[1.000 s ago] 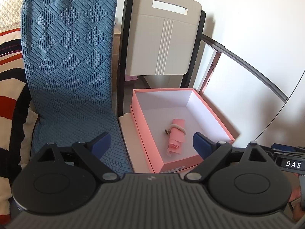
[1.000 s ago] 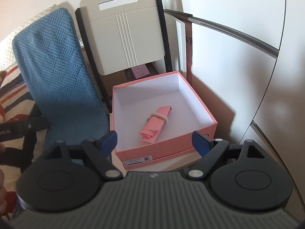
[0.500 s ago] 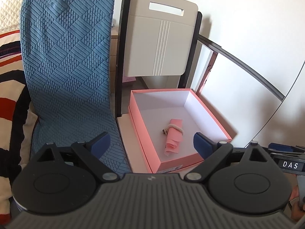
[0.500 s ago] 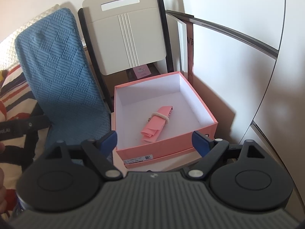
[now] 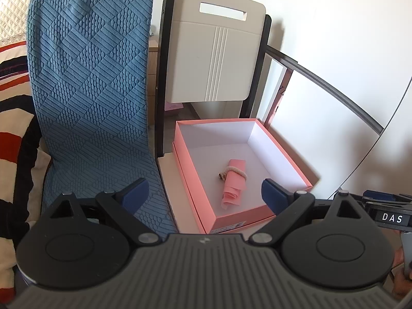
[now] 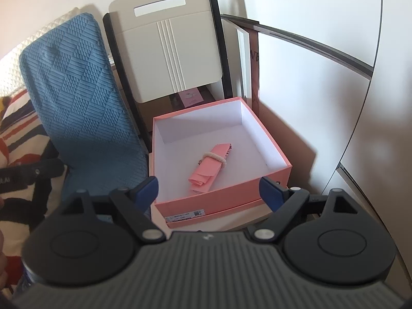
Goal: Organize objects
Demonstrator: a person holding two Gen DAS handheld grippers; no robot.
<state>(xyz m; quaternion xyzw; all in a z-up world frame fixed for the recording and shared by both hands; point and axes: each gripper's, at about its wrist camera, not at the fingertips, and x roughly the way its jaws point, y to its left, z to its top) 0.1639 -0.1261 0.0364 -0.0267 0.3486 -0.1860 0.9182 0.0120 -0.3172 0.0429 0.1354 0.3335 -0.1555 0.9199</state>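
An open pink box (image 5: 260, 215) (image 6: 213, 203) with a white inside rests on a pale surface in front of a white folding chair (image 5: 219, 59) (image 6: 167, 51). Inside it lies a rolled pink cloth (image 5: 234, 184) (image 6: 209, 166) bound with a cream band. My left gripper (image 5: 204, 193) hovers open just short of the box's near left corner, nothing between its blue pads. My right gripper (image 6: 215, 193) is open too, its pads either side of the box's near wall, apart from it. In the left wrist view the right gripper's side shows at the right edge.
A blue textured cushion (image 5: 90, 97) (image 6: 77, 108) leans upright left of the box. Striped bedding (image 5: 13, 128) (image 6: 18, 134) lies further left. A white wall and a grey rail (image 5: 329, 87) (image 6: 303, 41) close the right side.
Both views have shifted only slightly; the box and cloth lie as before and both grippers stay open.
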